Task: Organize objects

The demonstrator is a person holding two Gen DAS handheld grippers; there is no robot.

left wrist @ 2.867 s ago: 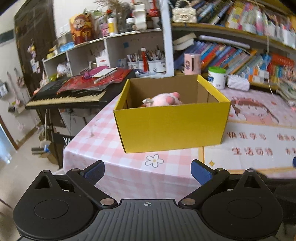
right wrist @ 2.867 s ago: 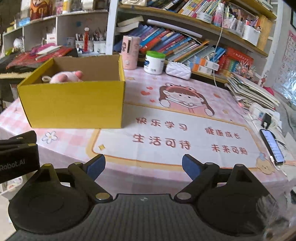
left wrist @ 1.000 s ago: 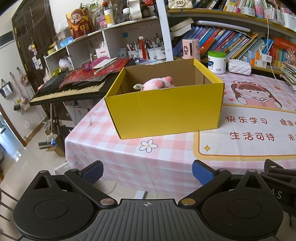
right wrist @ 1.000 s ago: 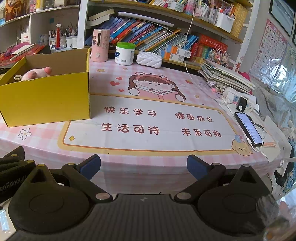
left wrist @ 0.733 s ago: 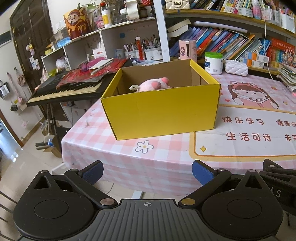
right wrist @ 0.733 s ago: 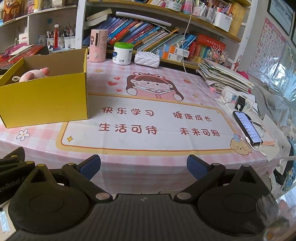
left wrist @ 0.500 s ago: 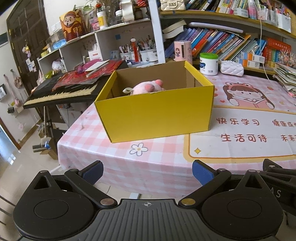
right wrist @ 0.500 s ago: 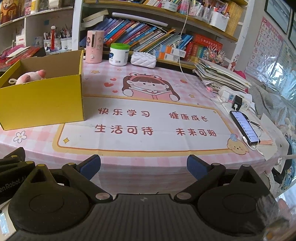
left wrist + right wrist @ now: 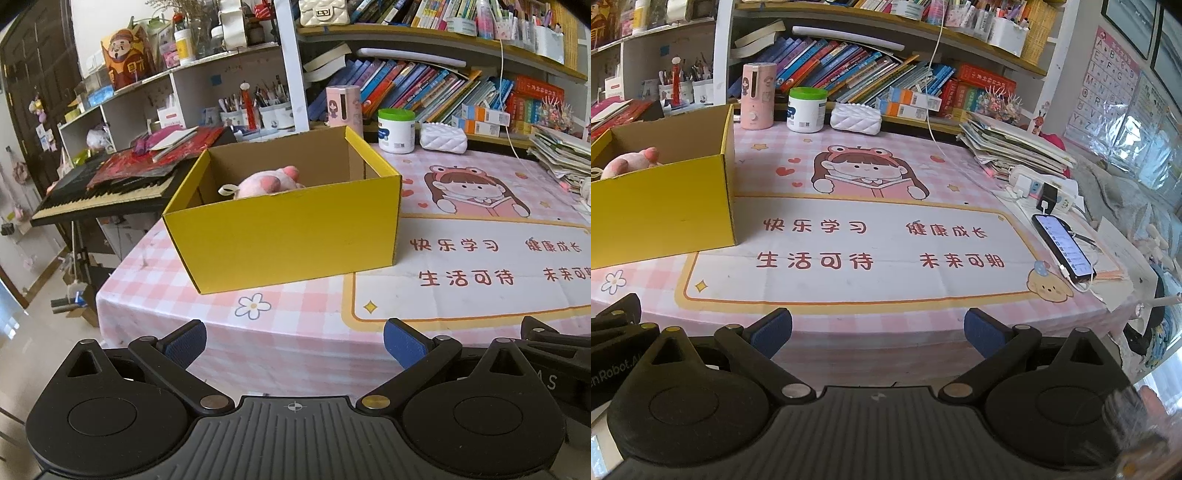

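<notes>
— While both tools hang off the near edge of the table point(image 9: 295, 332), which step is this?

— I judge it is a pause between placements, or maybe the end. The left gripper point(image 9: 293, 338) has its jaws wide apart and holds nothing. The right gripper point(image 9: 877, 326) is the same: spread wide, empty.

— Where is the thing to organize?

— The plush point(image 9: 267, 182) lies inside the box point(image 9: 284, 236), toward the back wall of it. Only the top of it shows above the front wall.

— How does it look?

— Pink, soft, with darker pink pads on small paws, and a pale ribbon loop at its left end. Most of it is hidden by the front wall, so what animal it is I cannot say.

— And the box?

— Yellow outside, brown card inside, open on top, no lid in view. It stands upright on the table, left of the printed mat point(image 9: 849, 243).

— What would the next move need?

— If more must go in, a gripper must first find an object. Behind the box stand a cup point(image 9: 758, 96) and a jar point(image 9: 806, 109), and right of the box, well apart, lies a phone point(image 9: 1063, 248). Whether these belong to the task I cannot tell.
</notes>
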